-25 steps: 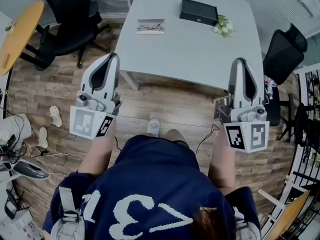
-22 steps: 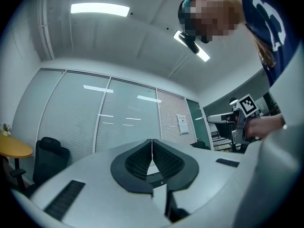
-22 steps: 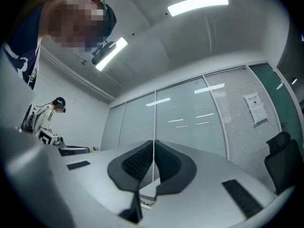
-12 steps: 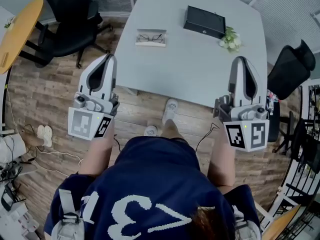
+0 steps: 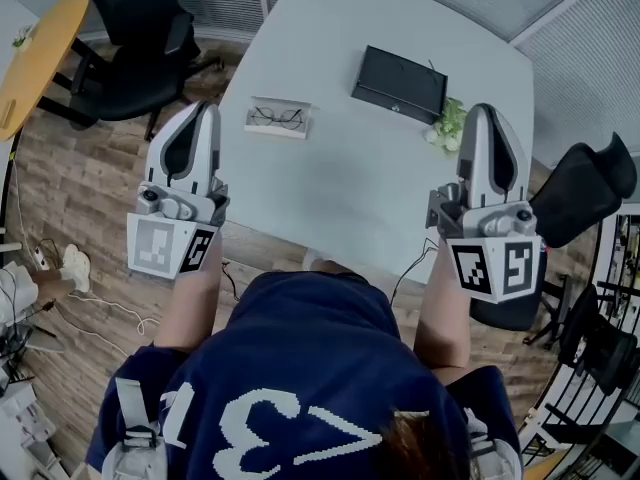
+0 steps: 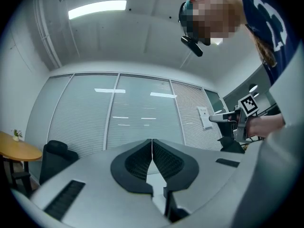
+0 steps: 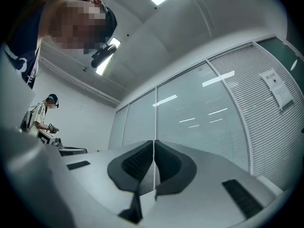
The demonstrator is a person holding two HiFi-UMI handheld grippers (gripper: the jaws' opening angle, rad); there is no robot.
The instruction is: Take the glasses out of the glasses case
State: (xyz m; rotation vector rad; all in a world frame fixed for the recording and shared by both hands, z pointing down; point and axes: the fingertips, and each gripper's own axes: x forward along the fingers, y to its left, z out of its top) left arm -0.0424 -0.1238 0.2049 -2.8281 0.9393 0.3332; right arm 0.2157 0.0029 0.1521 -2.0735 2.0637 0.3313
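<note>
Head view, glasses [image 5: 277,117] in pale open case [image 5: 301,131], left gripper [image 5: 206,109] and right gripper [image 5: 485,111] jaws closed, empty

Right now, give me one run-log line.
left gripper shut, empty | right gripper shut, empty | glasses in pale glasses case on table

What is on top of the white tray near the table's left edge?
A pair of dark-rimmed glasses lies flat on the white tray, in plain sight, with nothing over it. The tabletop beneath the tray is covered and cannot be seen.
</note>
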